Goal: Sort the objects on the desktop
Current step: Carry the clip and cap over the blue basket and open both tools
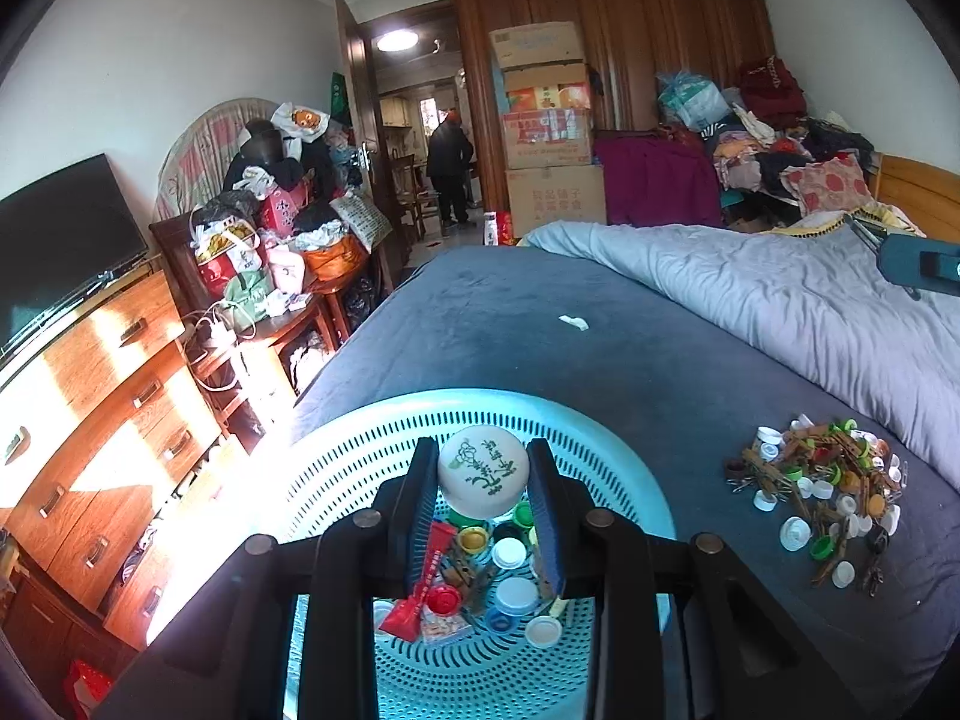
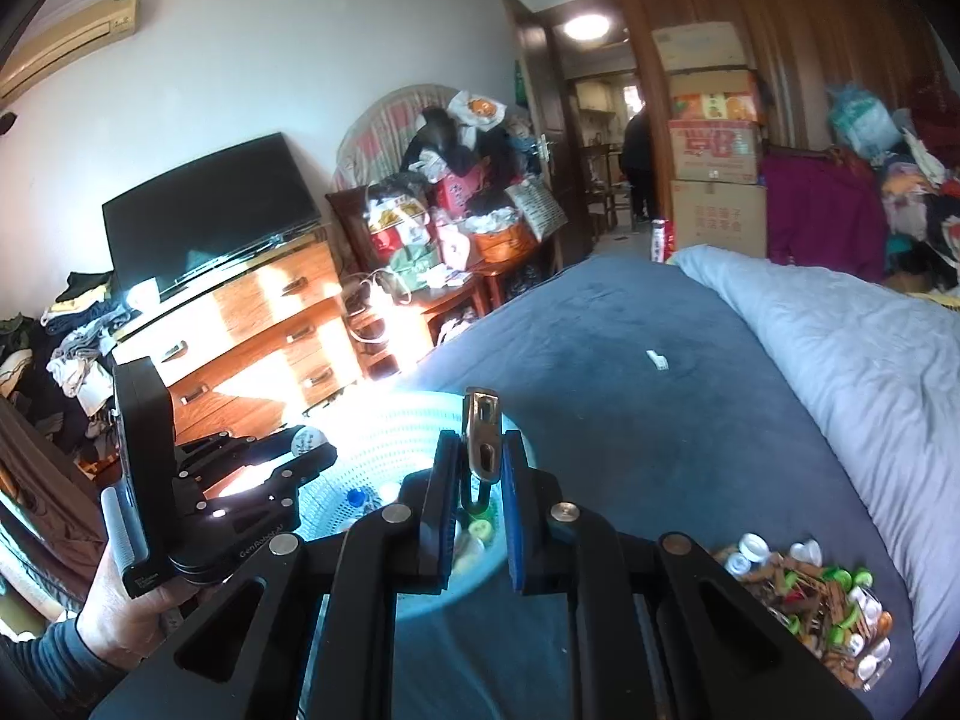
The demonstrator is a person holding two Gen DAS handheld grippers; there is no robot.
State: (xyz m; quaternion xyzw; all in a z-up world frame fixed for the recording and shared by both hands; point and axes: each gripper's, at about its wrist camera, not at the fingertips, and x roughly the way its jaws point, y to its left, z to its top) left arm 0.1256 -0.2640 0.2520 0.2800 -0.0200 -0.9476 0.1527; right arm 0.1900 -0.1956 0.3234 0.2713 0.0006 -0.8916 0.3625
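Observation:
My left gripper (image 1: 483, 474) is shut on a round white lid with green writing (image 1: 483, 471), held over a turquoise perforated basket (image 1: 360, 450) on the bed. The basket holds several bottle caps (image 1: 510, 552), a red wrapper (image 1: 429, 576) and clothespins. My right gripper (image 2: 477, 450) is shut on a metal clip (image 2: 483, 432), held above the same basket (image 2: 384, 420). The left gripper (image 2: 300, 447) with the lid shows at the left of the right wrist view. A pile of caps, clothespins and clips (image 1: 822, 486) lies on the blue blanket, also in the right wrist view (image 2: 816, 600).
The bed has a dark blue blanket (image 1: 540, 330) and a grey quilt (image 1: 780, 300) at right. A small white scrap (image 1: 573, 321) lies on the blanket. A wooden dresser (image 1: 108, 420) with a TV (image 1: 60, 240) stands left. Cluttered boxes and clothes fill the back.

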